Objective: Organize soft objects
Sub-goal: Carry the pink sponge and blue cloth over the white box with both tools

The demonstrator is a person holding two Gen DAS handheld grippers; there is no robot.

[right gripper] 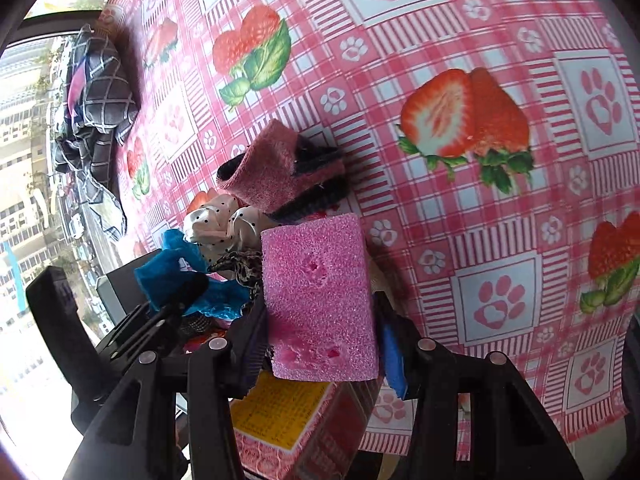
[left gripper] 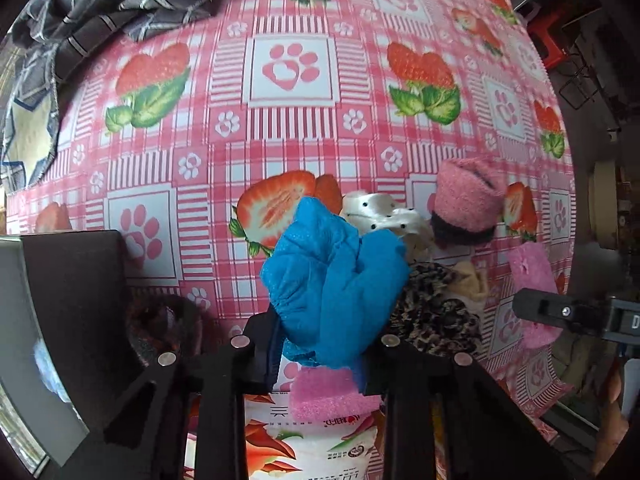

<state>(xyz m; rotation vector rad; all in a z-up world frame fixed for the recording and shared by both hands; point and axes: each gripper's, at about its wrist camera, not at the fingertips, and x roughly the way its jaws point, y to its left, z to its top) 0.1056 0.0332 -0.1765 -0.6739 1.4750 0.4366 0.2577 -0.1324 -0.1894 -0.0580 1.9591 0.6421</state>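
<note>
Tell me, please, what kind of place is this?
Probably a home, at a table by a high window. A pink strawberry-print tablecloth covers the table, a crumpled checked cloth lies at its far edge, and apartment blocks and a street show far below outside.

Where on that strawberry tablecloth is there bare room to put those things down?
Free: the wide stretch of tablecloth between the dark checked cloth and the pink sock. Crowded: nearer the tongs, where blue cloth, dotted white cloth, leopard cloth and pink sponge bunch together.
</note>
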